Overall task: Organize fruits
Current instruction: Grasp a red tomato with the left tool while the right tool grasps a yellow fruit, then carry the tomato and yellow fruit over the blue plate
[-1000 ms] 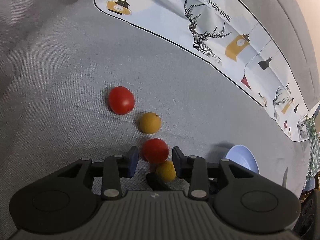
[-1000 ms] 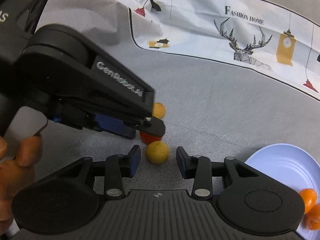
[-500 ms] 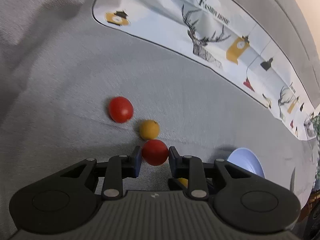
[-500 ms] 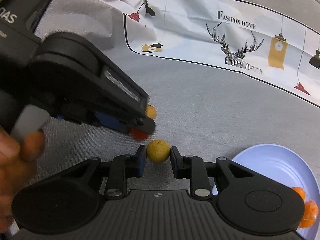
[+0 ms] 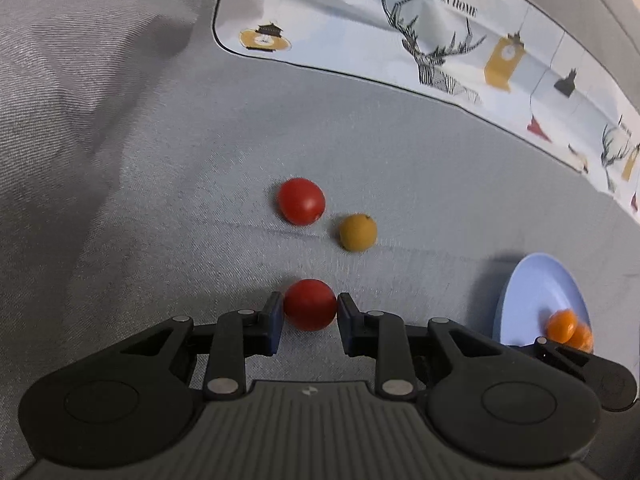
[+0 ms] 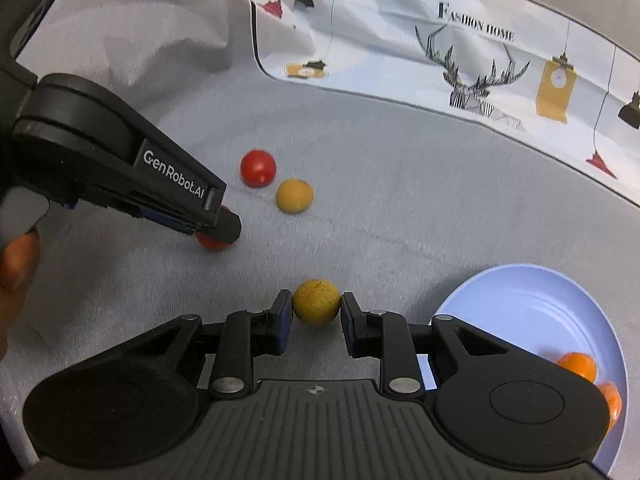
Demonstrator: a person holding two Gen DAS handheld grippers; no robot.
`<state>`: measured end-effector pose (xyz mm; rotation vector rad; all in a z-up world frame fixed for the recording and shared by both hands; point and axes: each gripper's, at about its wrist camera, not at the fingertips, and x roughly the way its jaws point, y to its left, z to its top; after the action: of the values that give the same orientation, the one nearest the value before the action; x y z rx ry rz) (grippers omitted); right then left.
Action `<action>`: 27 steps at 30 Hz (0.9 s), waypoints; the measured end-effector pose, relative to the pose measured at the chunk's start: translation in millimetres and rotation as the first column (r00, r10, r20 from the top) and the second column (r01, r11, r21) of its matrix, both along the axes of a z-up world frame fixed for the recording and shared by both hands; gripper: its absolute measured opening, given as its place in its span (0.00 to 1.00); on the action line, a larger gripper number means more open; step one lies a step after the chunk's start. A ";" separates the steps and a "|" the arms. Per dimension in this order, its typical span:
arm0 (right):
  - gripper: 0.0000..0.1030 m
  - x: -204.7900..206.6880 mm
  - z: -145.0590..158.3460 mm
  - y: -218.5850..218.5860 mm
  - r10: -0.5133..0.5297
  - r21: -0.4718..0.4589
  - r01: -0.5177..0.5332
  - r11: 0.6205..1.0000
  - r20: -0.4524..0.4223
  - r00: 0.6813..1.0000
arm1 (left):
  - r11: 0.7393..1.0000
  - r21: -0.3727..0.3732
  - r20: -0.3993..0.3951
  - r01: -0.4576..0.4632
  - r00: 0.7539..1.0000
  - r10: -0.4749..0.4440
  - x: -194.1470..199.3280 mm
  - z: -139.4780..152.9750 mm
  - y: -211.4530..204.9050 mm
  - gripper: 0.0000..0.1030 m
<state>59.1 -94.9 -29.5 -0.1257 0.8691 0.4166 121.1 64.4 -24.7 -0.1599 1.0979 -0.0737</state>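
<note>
My left gripper point(image 5: 310, 309) is shut on a red tomato point(image 5: 310, 312), both pads pressing its sides. In the right wrist view that left gripper point(image 6: 226, 228) reaches in from the left and hides most of the tomato point(image 6: 212, 243). My right gripper point(image 6: 316, 305) is shut on a speckled yellow fruit point(image 6: 316, 300), just left of a light blue plate point(image 6: 520, 312). Another red tomato point(image 5: 301, 201) and another yellow fruit point(image 5: 357, 232) lie side by side on the grey cloth, further out. Orange fruits point(image 6: 578, 366) sit in the plate.
A white printed cloth point(image 5: 440, 32) with deer and clock pictures covers the far side. The grey cloth point(image 5: 140, 200) rises in folds at the left. A person's hand point(image 6: 16, 264) holds the left gripper at the left edge. The plate point(image 5: 532, 300) lies at the right.
Both pairs of jaws have closed onto their fruits, the left on the red tomato and the right on the yellow one. The left gripper has shifted left, away from the right gripper.
</note>
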 end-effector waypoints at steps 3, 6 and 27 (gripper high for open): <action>0.27 3.0 -4.0 -0.1 0.006 -0.008 -0.006 1.000 -0.015 1.000 | 1.000 0.023 0.005 0.013 1.000 -0.013 0.8 -1.7 -4.1 0.31; 0.27 3.2 -5.7 0.1 0.010 -0.012 -0.010 1.000 -0.021 1.000 | 0.999 0.035 0.004 0.019 1.000 -0.019 1.4 -3.4 -6.6 0.31; 0.27 0.4 19.1 -5.7 -0.021 0.023 0.020 1.000 0.049 0.999 | 0.998 0.058 0.041 0.019 0.999 -0.022 -1.6 8.7 -11.8 0.31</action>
<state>59.5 -100.6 -10.4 -0.1056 0.8160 0.4029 119.5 52.7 -16.1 -0.0946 1.0595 -0.0632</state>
